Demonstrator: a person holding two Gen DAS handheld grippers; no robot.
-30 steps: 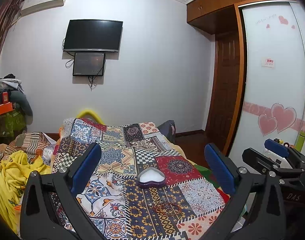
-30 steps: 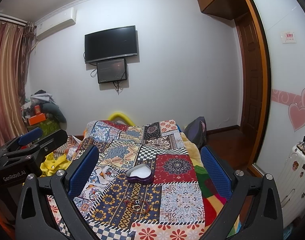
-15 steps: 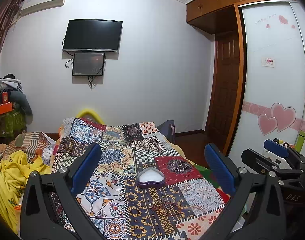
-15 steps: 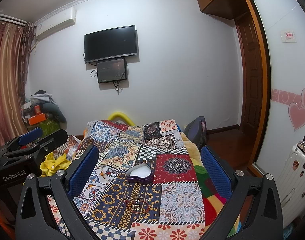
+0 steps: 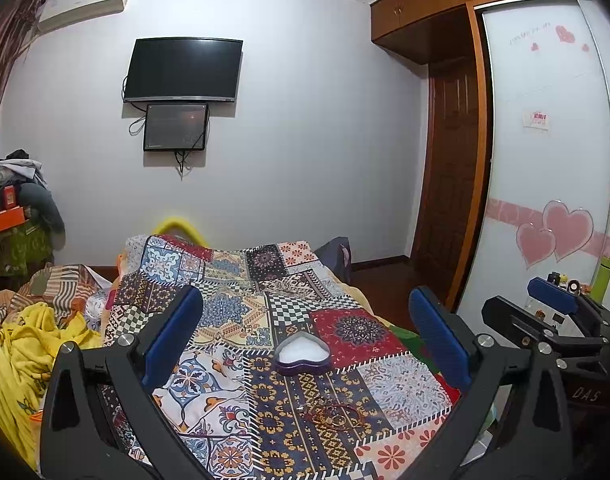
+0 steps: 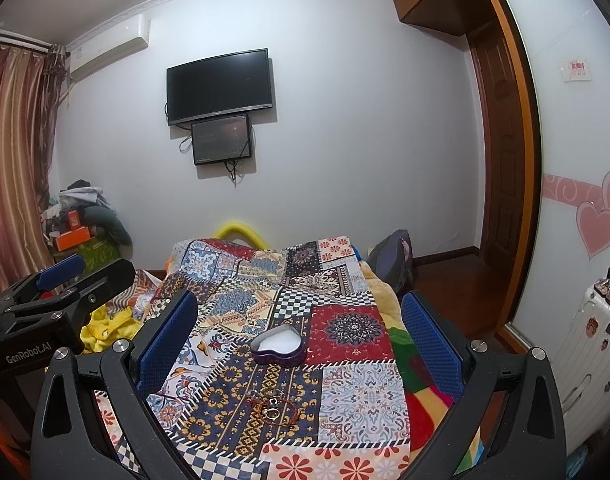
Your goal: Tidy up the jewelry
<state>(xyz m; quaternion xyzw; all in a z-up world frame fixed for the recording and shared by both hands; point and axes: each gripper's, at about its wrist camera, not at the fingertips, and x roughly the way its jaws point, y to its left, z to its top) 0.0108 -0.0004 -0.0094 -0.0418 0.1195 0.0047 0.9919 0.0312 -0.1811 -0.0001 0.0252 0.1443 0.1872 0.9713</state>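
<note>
while nothing has shifted over the last second, the task looks not yet begun.
left gripper (image 5: 305,336): jaws spread wide, empty, hovering.
purple heart-shaped tin box (image 5: 302,353): lidless on the patchwork bedspread (image 5: 233,320).
tangled red-cord bracelets and rings (image 6: 276,407): loose, near the box.
right gripper (image 6: 299,334): jaws apart, empty.

- The heart-shaped box (image 5: 301,353) (image 6: 278,344), purple-walled with a white lining, sits open and upright on the patchwork bedspread.
- The jewelry (image 5: 332,413) (image 6: 273,405), a small tangle of reddish cord bracelets and metal rings, lies nearer the cameras, apart from the box.
</note>
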